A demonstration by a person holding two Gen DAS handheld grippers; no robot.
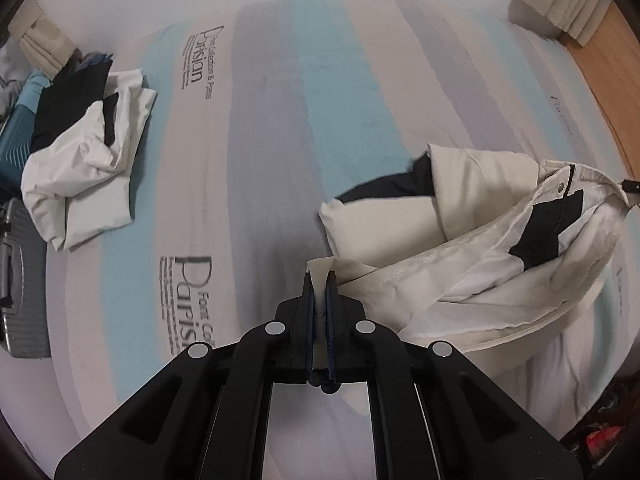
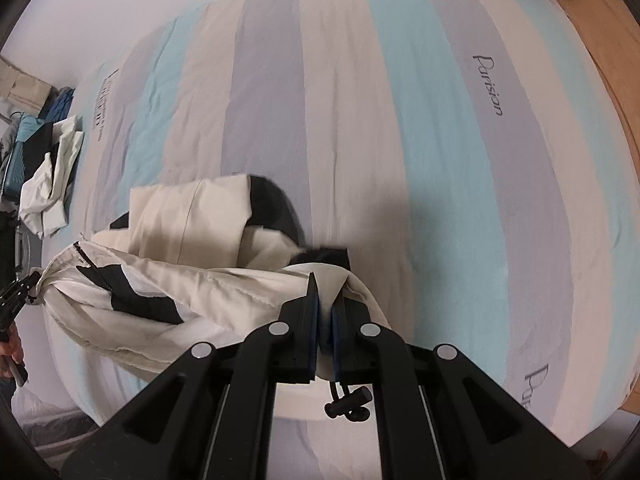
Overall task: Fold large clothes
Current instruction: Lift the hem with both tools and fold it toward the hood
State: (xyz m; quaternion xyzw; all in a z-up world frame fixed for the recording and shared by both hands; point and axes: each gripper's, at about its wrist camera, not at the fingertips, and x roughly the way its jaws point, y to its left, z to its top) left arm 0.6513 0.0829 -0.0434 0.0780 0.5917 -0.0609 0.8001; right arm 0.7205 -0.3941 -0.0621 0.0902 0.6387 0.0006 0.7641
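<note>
Our left gripper (image 1: 320,280) pinches a hem corner of the soft, light cream-and-black padded jacket (image 1: 472,248); our right gripper (image 2: 326,292) clamps another edge, both pointing steeply down. The jacket sags between them onto the striped pastel bedsheet (image 1: 280,140), probably slippery, best held by seams.

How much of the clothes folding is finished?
Not much looks done. The cream and black jacket is in hand: the left gripper and the right gripper are each shut on an edge of it, stretching it over the striped bed sheet. It is still bunched, not folded flat. A crumpled white and black garment waits near the bed's edge, on a heap of other clothes that look unfolded too.
</note>
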